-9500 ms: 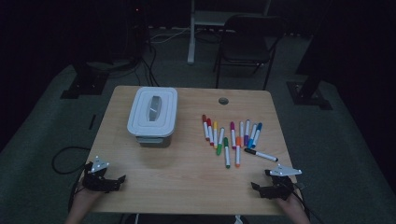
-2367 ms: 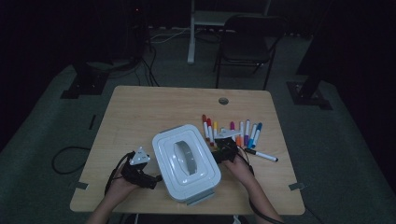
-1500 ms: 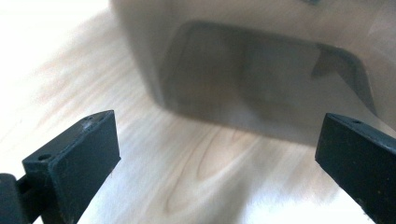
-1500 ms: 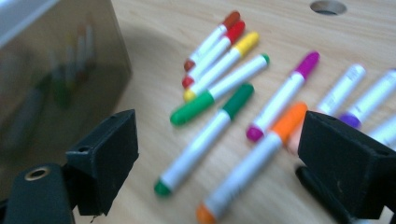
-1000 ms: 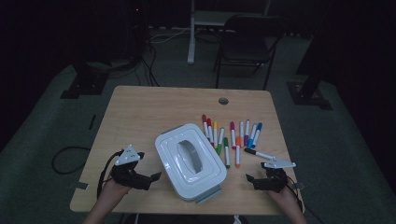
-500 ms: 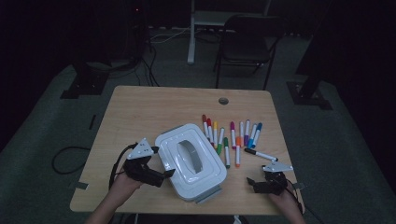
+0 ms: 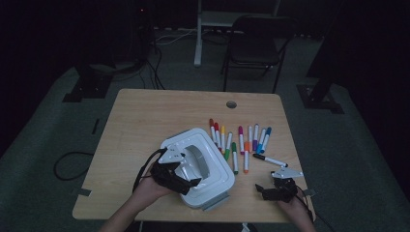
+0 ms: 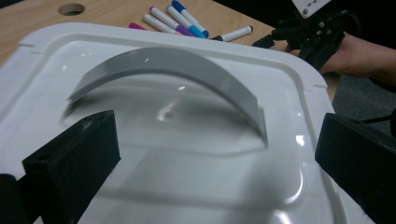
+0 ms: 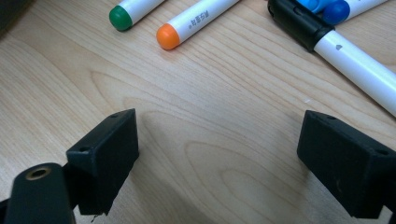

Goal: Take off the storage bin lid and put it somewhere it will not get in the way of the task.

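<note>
High view first: at the near edge of the table (image 7: 135, 116) the right gripper (image 7: 270, 191) sits low by the right corner, its jaws spread wide over bare wood and gripping nothing. The right gripper view puts an orange-capped marker (image 9: 196, 23) and a green-capped marker (image 9: 133, 10) just beyond those jaws, with a black-capped marker (image 9: 345, 53) lying aslant to one side.

Over on the left, the left gripper (image 7: 186, 180) is poised over the near-left part of the white lidded box (image 7: 217, 166), which stands at the near middle of the table, turned at an angle to its edges. In the left gripper view the jaws stand wide apart, one on each side over the glossy lid, aimed at the grey arched handle (image 8: 177, 70) and not closed on it.

Further back and to the right, the row of markers (image 7: 239, 140) lies just beside the box. Farther still, a small round hole (image 7: 231, 104) sits near the table's far edge.
</note>
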A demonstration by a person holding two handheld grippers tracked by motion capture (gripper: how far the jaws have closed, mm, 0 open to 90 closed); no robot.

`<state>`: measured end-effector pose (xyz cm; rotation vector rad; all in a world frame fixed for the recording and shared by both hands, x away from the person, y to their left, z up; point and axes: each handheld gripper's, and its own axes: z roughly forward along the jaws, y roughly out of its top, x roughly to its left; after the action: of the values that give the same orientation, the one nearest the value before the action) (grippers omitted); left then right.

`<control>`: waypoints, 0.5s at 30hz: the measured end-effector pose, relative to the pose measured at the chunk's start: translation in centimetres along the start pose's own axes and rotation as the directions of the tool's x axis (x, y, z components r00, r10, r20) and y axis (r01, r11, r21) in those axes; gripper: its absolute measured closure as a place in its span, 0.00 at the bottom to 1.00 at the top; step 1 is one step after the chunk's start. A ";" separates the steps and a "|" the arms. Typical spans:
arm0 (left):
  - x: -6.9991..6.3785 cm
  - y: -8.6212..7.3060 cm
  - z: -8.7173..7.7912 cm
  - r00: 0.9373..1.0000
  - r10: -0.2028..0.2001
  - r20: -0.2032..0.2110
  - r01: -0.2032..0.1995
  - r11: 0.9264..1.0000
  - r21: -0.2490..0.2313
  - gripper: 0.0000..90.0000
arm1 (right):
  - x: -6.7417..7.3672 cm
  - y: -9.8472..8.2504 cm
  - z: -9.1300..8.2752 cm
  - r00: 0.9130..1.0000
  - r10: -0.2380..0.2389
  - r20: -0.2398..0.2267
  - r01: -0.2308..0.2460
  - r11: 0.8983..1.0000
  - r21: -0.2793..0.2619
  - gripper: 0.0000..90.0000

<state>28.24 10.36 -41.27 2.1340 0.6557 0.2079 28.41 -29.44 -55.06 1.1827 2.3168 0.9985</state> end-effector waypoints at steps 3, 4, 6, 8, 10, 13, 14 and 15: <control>-0.3 0.5 0.9 1.000 0.002 -0.016 -0.002 1.000 0.008 0.07 | 0.0 0.0 0.0 1.000 -0.001 0.000 0.001 1.000 0.000 0.14; -0.4 0.7 1.1 1.000 0.000 -0.016 0.000 1.000 0.011 0.07 | 0.0 0.0 0.0 1.000 -0.001 0.000 0.001 1.000 0.000 0.14; -0.6 0.9 1.5 1.000 -0.001 -0.022 0.001 1.000 0.013 0.07 | 0.0 0.0 0.0 1.000 0.000 0.000 0.000 1.000 0.000 0.14; -0.7 1.1 1.7 1.000 -0.008 -0.030 0.008 1.000 0.007 0.11 | 0.0 0.0 0.0 1.000 0.002 0.000 -0.002 1.000 0.000 0.14; -0.7 1.3 1.8 0.999 -0.022 -0.034 0.022 1.000 0.005 0.17 | 0.0 0.0 0.0 1.000 0.001 0.000 -0.001 1.000 0.000 0.14; -0.8 1.4 2.1 0.999 -0.027 -0.036 0.028 1.000 0.008 0.17 | 0.0 0.0 0.0 1.000 0.001 0.000 -0.001 1.000 0.000 0.14; -0.9 1.4 2.3 0.999 -0.029 -0.042 0.029 1.000 0.008 0.17 | 0.0 0.0 0.0 1.000 0.001 0.000 -0.001 1.000 0.000 0.14; -1.0 1.4 2.3 0.999 -0.025 -0.046 0.026 1.000 0.012 0.18 | 0.0 0.0 0.0 1.000 0.001 0.000 -0.001 1.000 0.000 0.14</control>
<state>28.84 7.52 -41.48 2.1367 0.7121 0.2396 28.40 -29.43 -55.06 1.1844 2.3159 0.9992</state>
